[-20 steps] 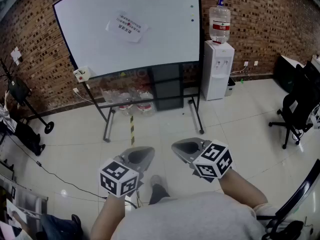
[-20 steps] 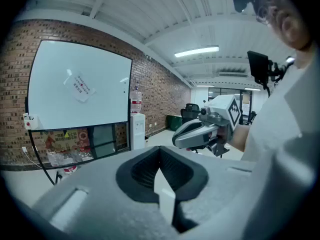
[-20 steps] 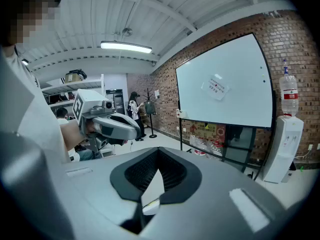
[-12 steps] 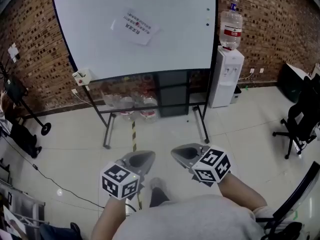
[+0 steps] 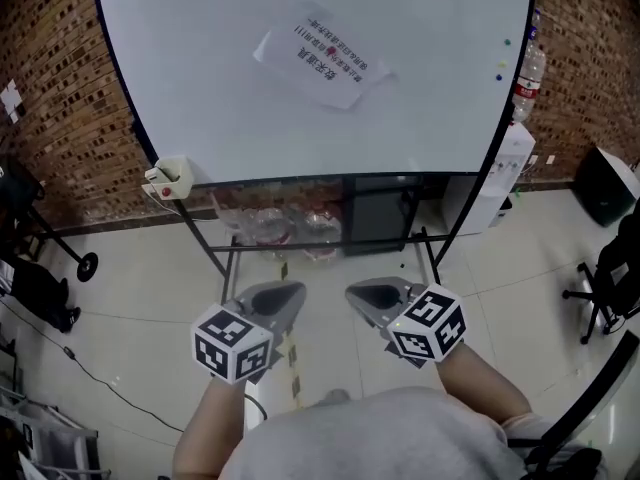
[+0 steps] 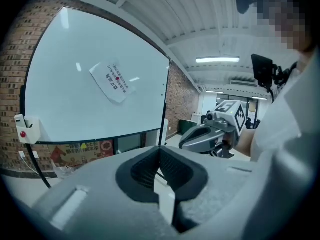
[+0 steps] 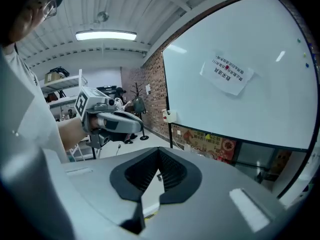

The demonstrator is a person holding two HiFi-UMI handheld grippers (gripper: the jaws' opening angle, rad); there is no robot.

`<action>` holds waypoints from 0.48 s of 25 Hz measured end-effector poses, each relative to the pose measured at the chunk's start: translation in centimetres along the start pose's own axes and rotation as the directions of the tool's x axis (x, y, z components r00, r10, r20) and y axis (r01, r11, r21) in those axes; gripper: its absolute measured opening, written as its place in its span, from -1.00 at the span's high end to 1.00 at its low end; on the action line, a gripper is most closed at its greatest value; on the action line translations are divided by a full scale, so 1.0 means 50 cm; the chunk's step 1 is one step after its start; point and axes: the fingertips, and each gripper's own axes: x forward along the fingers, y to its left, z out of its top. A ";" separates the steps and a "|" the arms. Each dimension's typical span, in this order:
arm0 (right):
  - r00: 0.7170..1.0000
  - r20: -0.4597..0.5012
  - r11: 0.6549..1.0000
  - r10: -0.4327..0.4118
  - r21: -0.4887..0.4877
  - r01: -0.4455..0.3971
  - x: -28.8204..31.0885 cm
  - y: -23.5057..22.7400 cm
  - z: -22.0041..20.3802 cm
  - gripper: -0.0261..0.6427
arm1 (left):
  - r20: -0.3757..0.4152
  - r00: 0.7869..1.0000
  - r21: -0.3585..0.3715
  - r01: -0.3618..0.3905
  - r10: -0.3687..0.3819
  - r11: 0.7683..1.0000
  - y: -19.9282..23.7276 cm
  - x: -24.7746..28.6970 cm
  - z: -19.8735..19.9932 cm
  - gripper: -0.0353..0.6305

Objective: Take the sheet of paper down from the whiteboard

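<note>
Plainly the sheet of paper (image 5: 322,55) hangs tilted high on the far whiteboard (image 5: 200,88), pinned by what may be a red magnet (image 7: 227,68). The left gripper (image 5: 285,296) and right gripper (image 5: 362,294) sit low and near, jaws together, empty. Raise one, part its jaws, then pinch a free corner.

Head view steeply down; both gripper views toward shared whiteboard (image 5: 200,88).

The whiteboard (image 5: 200,88) is filling the upper frame, and the paper (image 5: 323,54) is hanging on it at upper centre. The cooler (image 5: 512,158) is standing at its right edge. The left tool (image 5: 288,295) and right tool (image 5: 360,294) are hovering side by side at lower centre, well apart from the board.
</note>
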 end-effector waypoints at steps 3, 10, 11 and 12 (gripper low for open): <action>1.000 -0.002 1.000 -0.030 0.007 0.030 0.042 -0.049 0.032 0.93 | 0.015 1.000 0.007 0.013 -0.013 1.000 0.074 0.019 0.034 0.90; 0.997 0.009 0.997 -0.077 0.001 0.077 0.075 -0.107 0.058 0.93 | 0.024 0.998 0.012 0.054 -0.054 0.998 0.129 0.059 0.041 0.90; 0.996 0.018 0.996 -0.084 -0.008 0.084 0.083 -0.105 0.061 0.93 | 0.027 0.998 0.015 0.056 -0.056 0.998 0.135 0.057 0.037 0.90; 0.995 0.027 0.996 -0.092 -0.015 0.092 0.094 -0.101 0.064 0.93 | 0.030 0.998 0.018 0.059 -0.060 0.998 0.144 0.050 0.031 0.90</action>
